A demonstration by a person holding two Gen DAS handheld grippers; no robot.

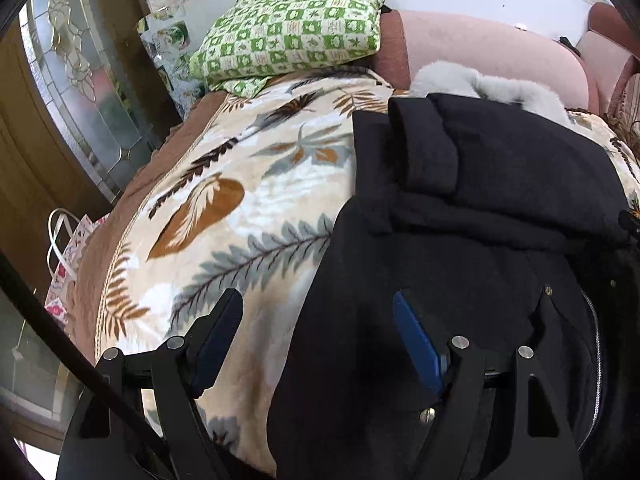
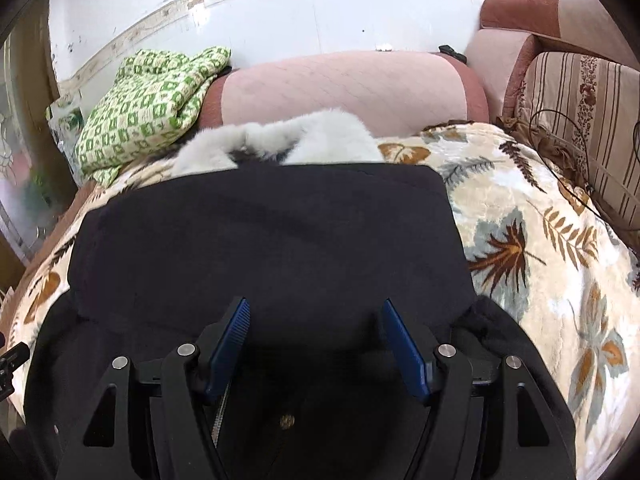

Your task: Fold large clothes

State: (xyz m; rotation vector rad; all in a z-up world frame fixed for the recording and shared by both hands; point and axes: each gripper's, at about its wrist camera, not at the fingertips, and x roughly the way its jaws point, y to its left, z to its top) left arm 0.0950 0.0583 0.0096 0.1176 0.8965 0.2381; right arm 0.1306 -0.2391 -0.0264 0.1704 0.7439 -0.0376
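The black coat (image 2: 260,240) lies partly folded on the leaf-pattern blanket (image 2: 540,240), fur collar (image 2: 280,144) far from us. Both the left tool (image 1: 320,320) and right tool (image 2: 316,324) are released, holding nothing. The thick layers may slide apart if only the top one is pinched.

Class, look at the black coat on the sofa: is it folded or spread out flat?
Partly folded. The black coat shows a straight layered edge across its top, and a sleeve lies turned in over the body. Its lower part is hidden.
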